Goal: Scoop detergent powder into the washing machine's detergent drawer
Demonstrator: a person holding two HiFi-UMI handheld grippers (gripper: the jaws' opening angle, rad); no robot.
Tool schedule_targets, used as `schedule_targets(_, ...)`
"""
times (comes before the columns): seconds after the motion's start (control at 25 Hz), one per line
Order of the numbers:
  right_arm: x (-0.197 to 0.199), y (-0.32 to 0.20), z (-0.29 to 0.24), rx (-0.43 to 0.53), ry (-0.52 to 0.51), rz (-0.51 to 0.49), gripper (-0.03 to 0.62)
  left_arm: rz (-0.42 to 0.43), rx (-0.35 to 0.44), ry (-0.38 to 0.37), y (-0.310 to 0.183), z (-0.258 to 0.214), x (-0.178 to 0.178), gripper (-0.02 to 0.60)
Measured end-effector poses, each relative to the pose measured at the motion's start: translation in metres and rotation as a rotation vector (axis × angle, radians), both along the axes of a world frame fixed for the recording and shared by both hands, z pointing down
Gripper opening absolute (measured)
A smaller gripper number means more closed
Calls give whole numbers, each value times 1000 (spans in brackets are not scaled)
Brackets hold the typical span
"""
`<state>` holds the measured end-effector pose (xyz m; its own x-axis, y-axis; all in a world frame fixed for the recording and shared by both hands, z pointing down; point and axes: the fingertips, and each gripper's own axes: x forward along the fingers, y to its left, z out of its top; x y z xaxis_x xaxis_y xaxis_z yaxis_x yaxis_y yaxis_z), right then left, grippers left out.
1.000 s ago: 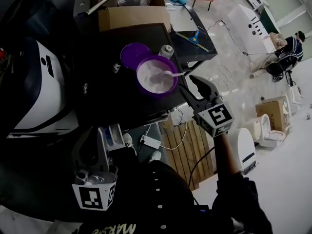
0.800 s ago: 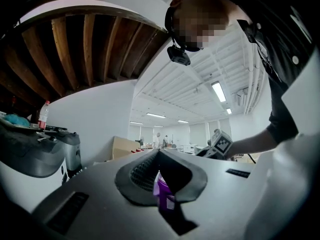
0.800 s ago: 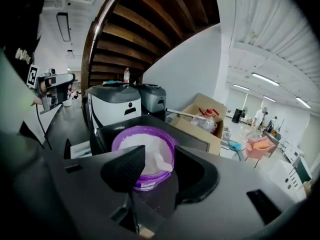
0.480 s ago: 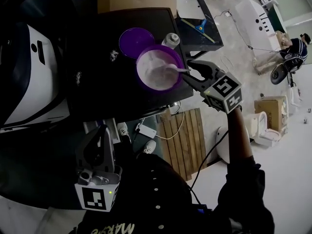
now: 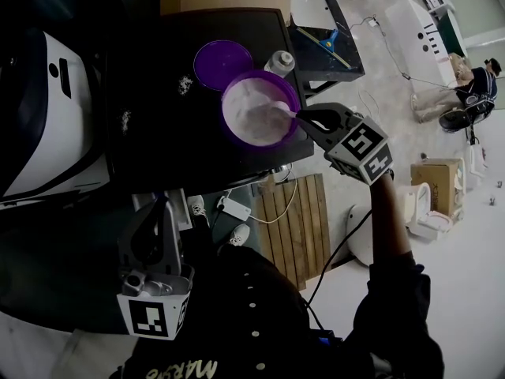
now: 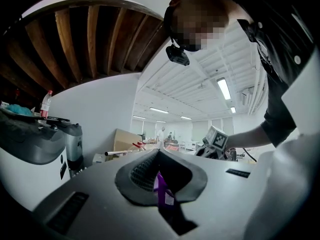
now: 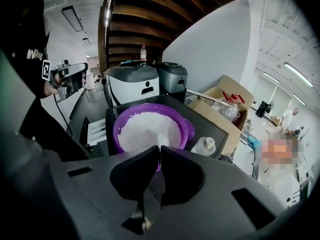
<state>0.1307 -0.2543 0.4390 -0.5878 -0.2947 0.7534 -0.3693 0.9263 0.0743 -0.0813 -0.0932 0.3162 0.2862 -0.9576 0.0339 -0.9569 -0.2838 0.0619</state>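
Now that my right gripper (image 5: 304, 118) has just clamped onto the spoon (image 5: 281, 114) in the powder (image 5: 251, 121) bowl (image 5: 230, 93), scooping and filling the drawer (image 7: 96, 129) remain. My left gripper (image 6: 159, 156) pinches a purple strip (image 6: 161, 189).

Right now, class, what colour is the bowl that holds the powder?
Purple. The bowl shows best in the head view.
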Motion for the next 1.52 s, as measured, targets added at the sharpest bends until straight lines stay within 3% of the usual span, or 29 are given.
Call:
schedule_targets(0.2, -2, 5, 3, -27, 35, -24, 34, 0, -6, 5, 0, 1, 3, 15)
schedule_targets(0.4, -5, 16, 6, -149, 85, -20, 34, -9, 0, 4, -1, -1, 1, 15)
schedule_targets(0.64, -6, 21, 8, -258, 82, 49, 34, -17, 4, 0, -3, -3, -2, 15)
schedule_targets(0.76, -6, 19, 8, -322, 29, 118, 34, -21, 3, -2, -2, -4, -4, 15)
schedule_targets(1.0, -2, 16, -1, -482, -276, 367, 34, -34, 32, -11, -2, -14, -6, 15)
schedule_targets(1.32, -1, 21, -20, -575, -727, 641, 34, -73, 75, -37, 3, -36, -9, 15)
schedule_targets(1.44, -5, 27, -30, -618, -913, 684, 34, -78, 86, -52, 8, -42, -7, 15)
schedule_targets(1.52, -5, 33, -29, -623, -964, 703, 34, -82, 98, -63, 11, -46, -5, 15)
